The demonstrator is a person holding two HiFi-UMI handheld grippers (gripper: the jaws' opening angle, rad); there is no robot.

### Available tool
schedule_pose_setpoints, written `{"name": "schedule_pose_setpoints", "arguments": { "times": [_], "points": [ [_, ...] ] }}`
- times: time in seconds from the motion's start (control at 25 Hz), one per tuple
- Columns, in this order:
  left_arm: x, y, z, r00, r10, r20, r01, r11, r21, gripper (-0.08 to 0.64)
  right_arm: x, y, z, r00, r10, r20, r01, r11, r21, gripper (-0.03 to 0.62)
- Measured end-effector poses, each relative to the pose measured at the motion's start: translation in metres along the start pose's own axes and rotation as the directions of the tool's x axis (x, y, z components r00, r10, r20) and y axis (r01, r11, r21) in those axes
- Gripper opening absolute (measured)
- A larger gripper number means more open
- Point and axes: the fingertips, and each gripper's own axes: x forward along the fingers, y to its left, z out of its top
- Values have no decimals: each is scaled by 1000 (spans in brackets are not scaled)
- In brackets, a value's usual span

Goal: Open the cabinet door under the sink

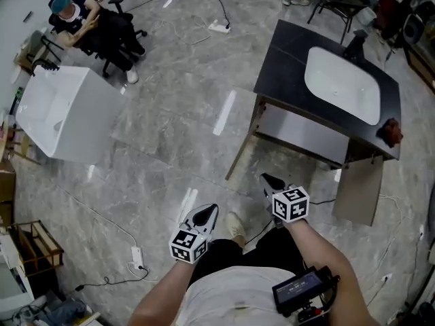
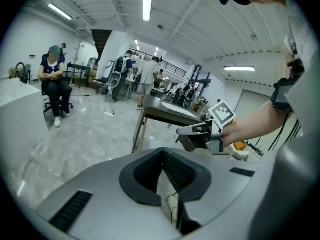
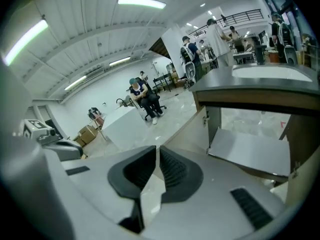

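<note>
The sink cabinet has a dark countertop (image 1: 285, 53) with a white basin (image 1: 340, 83). Under it both doors stand swung out: the left door (image 1: 241, 149) seen edge-on, the right door (image 1: 359, 190) hanging wide. The pale inner shelf (image 1: 299, 133) is exposed. My left gripper (image 1: 211, 210) is shut and empty, held in the air in front of the person's body, well short of the cabinet. My right gripper (image 1: 266, 178) is shut with nothing between its pads, near the cabinet's front left corner and touching nothing. In the right gripper view, the right gripper (image 3: 157, 149) faces the open left door (image 3: 192, 129) and shelf (image 3: 250, 151).
A white tub-like box (image 1: 64, 114) stands at the left, with a seated person (image 1: 88, 26) behind it. Cables and power strips (image 1: 136, 256) lie on the marble floor. A wooden crate (image 1: 37, 246) sits at the lower left. A faucet (image 1: 355, 45) and a red object (image 1: 392, 131) sit on the countertop.
</note>
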Motion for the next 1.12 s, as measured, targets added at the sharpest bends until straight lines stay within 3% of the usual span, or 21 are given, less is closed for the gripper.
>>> {"name": "schedule_pose_setpoints", "arguments": {
  "times": [0.2,0.44,0.72,0.96,1.12],
  "points": [
    [19,-44,48,991,-131,16,128,982,140,9,-82,-11,35,993,-40,110,47,997,-65,21],
    [0,-110,66,953,-295,-77,304,905,298,9,-184,11,25,973,-59,222,70,997,-38,17],
    [12,-177,88,933,-358,-25,350,891,288,9,-273,14,14,930,-110,351,121,993,-9,12],
    [19,-242,64,890,-443,-111,451,813,369,9,-311,19,-18,919,-111,378,121,993,-5,12],
    [31,-277,68,894,-441,-82,438,817,375,9,-338,7,-28,912,-109,396,124,992,-12,12]
  ]
}}
